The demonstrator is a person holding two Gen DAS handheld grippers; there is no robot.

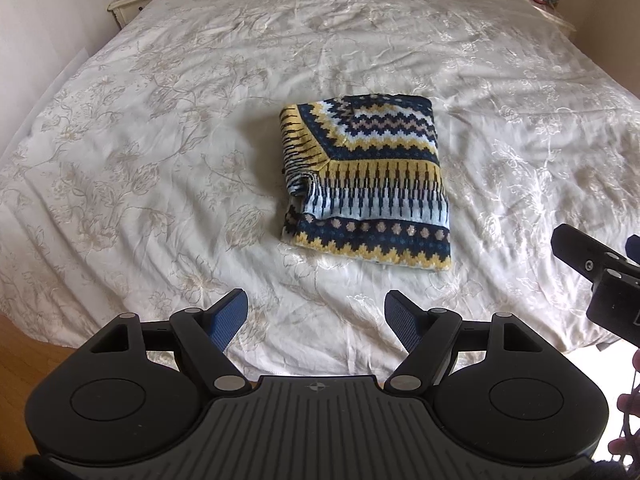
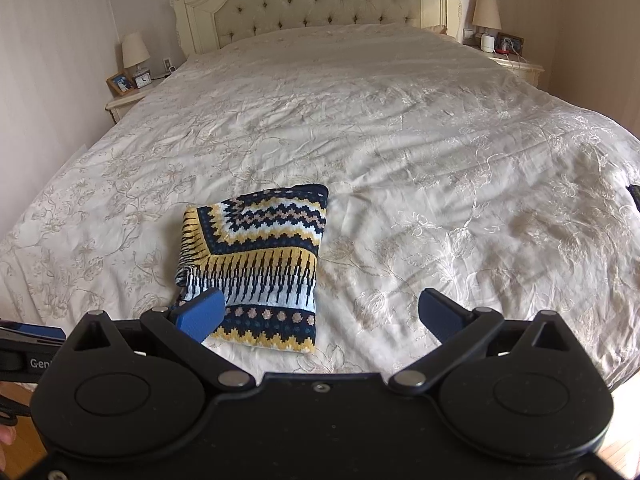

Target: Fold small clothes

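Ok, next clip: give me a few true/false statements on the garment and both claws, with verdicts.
1. The patterned sweater lies folded into a compact rectangle on the bedspread. True.
2. The left claw is shut on the sweater. False: its jaws stand apart, short of the sweater and holding nothing.
3. The right claw is open and holds nothing. True.
4. The sweater hangs over the foot edge of the bed. False: it lies flat, fully on the bedspread.
5. A lamp stands on a nightstand beside the tufted headboard. True.
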